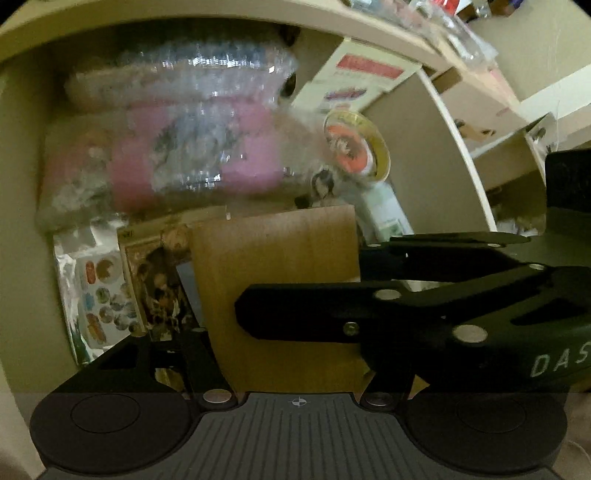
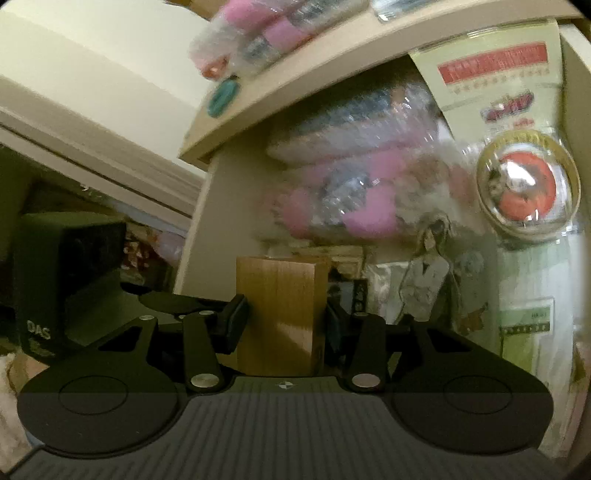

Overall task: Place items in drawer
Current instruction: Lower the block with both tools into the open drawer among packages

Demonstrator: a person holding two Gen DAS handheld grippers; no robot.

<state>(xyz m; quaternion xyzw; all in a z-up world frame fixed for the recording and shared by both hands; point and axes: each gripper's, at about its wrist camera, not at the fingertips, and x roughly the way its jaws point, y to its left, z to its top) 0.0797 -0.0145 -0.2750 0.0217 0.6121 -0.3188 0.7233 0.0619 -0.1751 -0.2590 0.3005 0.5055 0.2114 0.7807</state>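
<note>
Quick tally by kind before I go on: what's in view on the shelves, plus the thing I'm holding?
Wooden block, held in right gripper: 1
Pink bubble-wrapped bundles: 2
Round gold-rimmed badge: 1
Printed character card: 1
Sticker sheet: 1
Total: 6

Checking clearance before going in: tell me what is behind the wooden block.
Behind the wooden block, held by the right gripper: a pink bubble-wrapped bundle, printed cards and a round badge. The block hides whatever lies directly behind it.
</note>
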